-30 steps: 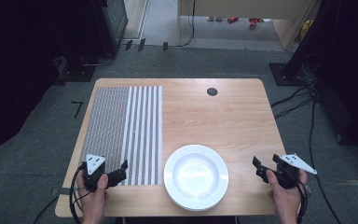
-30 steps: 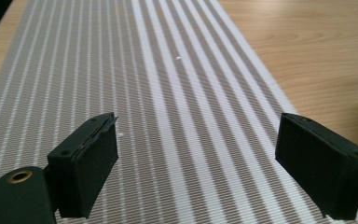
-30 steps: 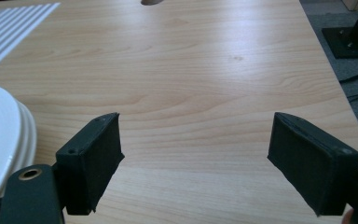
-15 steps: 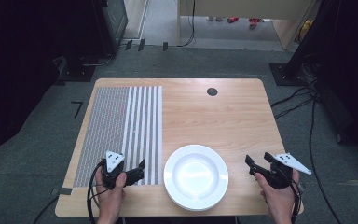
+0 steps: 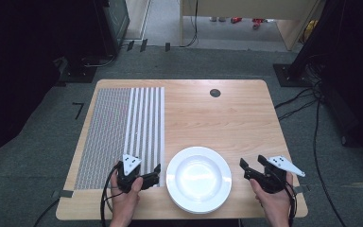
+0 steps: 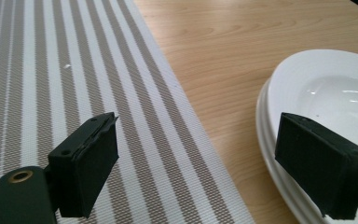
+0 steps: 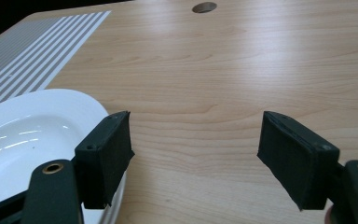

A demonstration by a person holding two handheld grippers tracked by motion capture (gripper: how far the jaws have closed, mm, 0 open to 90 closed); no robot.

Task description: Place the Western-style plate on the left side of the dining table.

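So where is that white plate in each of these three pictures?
High view: the white plate lies at the table's near edge, between both hand-held grippers.
Left gripper view: plate at right.
Right gripper view: plate at lower left.
Shared landmark: the striped placemat beside it.

Left gripper now just beside white plate at its left rim, in from table's left edge across striped mat, jaws wide apart, nothing between. Right gripper nearer plate's right rim than before, jaws just been closing slightly, nothing between them.
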